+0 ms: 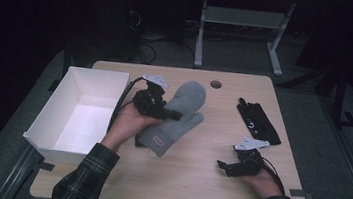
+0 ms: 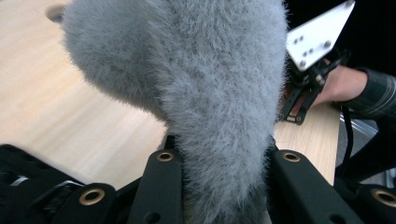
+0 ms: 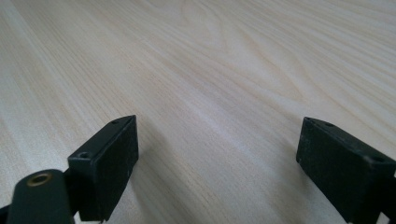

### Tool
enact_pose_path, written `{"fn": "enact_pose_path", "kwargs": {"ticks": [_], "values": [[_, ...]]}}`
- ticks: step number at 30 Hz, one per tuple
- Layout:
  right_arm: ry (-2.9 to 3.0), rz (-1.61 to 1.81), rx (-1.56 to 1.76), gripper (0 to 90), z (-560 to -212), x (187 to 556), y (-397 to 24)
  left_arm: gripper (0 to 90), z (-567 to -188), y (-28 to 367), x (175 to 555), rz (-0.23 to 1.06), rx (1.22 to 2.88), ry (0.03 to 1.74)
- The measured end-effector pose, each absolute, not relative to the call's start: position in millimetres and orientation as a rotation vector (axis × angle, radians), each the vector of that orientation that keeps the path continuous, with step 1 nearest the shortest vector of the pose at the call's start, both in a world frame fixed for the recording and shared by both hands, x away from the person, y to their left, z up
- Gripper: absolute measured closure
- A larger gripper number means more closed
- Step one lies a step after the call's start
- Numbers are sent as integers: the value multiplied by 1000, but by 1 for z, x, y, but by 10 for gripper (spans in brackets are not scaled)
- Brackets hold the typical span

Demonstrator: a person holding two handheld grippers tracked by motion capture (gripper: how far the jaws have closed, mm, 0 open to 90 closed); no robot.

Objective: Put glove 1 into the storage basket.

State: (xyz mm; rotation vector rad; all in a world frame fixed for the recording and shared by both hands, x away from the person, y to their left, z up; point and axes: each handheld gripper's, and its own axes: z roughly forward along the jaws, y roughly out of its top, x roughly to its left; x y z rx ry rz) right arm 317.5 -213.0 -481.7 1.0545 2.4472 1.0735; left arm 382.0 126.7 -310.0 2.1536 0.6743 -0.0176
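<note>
The right gripper is seen held low over the pale wooden table, its two black jaws spread wide apart, with nothing but bare woodgrain lying between and beyond them.

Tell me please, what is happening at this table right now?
A person works at a wooden table with a gripper in each hand. The left gripper is clamped on a fuzzy grey mitten, beside a white box. The right gripper waits open and empty. A black glove lies farther right.
</note>
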Motion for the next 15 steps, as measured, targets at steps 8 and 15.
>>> {"fn": "enact_pose_path", "kwargs": {"ticks": [8, 15], "values": [[2446, 1071, 1056, 128, -482, 318, -213, 722, -270, 156, 384, 42, 2116, 695], [2443, 1070, 1055, 128, -482, 318, -213, 721, -244, 191, 382, 91, 2090, 750]]}}
